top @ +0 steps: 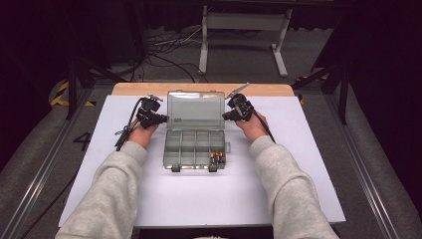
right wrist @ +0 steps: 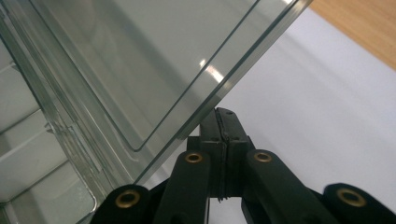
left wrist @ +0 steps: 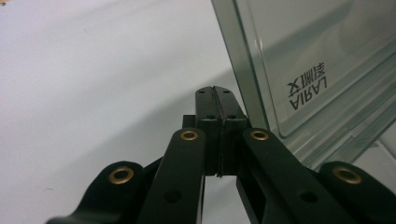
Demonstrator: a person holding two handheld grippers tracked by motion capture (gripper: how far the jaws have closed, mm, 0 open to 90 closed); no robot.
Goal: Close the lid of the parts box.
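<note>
A clear grey plastic organiser box [top: 194, 148] lies open in the middle of the white mat, its lid [top: 195, 110] standing up at the back. Small batteries [top: 217, 158] fill its front right compartment. My left gripper [top: 161, 119] is shut and empty, its tips just beside the lid's left edge. The left gripper view has the shut gripper [left wrist: 216, 90] next to the lid [left wrist: 303, 65] with its printed label. My right gripper [top: 226, 115] is also shut and empty, at the lid's right edge. In the right gripper view the gripper [right wrist: 220, 112] sits under the lid's corner [right wrist: 154, 70].
A white mat [top: 199, 199] covers the wooden table [top: 134, 88]. Behind the table are a white stand frame [top: 244, 30] and loose cables [top: 164, 55] on the floor. Dark rails run along both sides.
</note>
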